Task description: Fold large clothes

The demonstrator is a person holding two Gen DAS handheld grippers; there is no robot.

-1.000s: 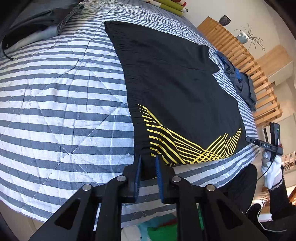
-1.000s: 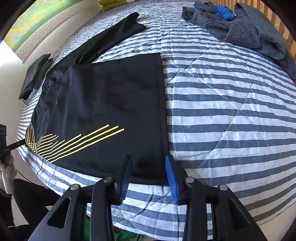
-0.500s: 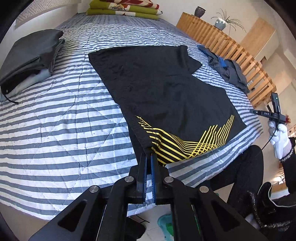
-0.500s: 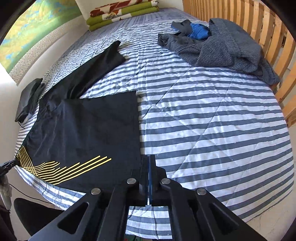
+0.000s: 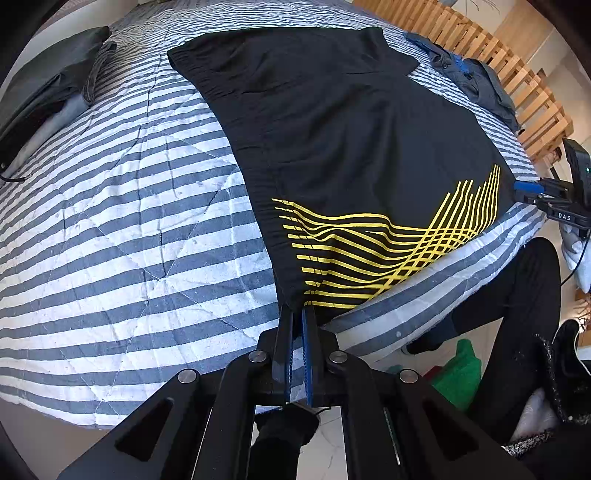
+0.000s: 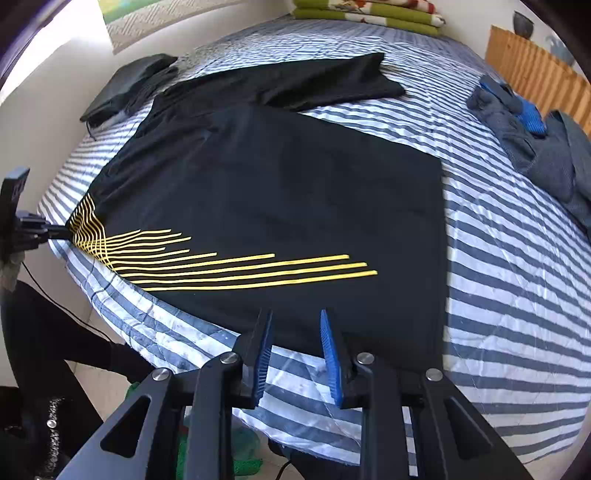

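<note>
Striped bed (image 5: 129, 221) holds a black shirt (image 5: 351, 147); left gripper (image 5: 297, 314) pinches its corner, right gripper (image 6: 295, 321) opening above the hem.

This is a bedroom in a home. A wide bed (image 6: 517, 258) under a quilted cover of blue-grey and white stripes fills both views. Folded green and patterned bedding (image 6: 369, 14) is stacked at its far end against a pale wall. A wooden slatted rail (image 5: 480, 48) runs along one side, and clothes lie about on the cover: a black shirt (image 5: 351, 129), a grey heap (image 6: 546, 147), a dark folded pile (image 5: 40, 92).
</note>
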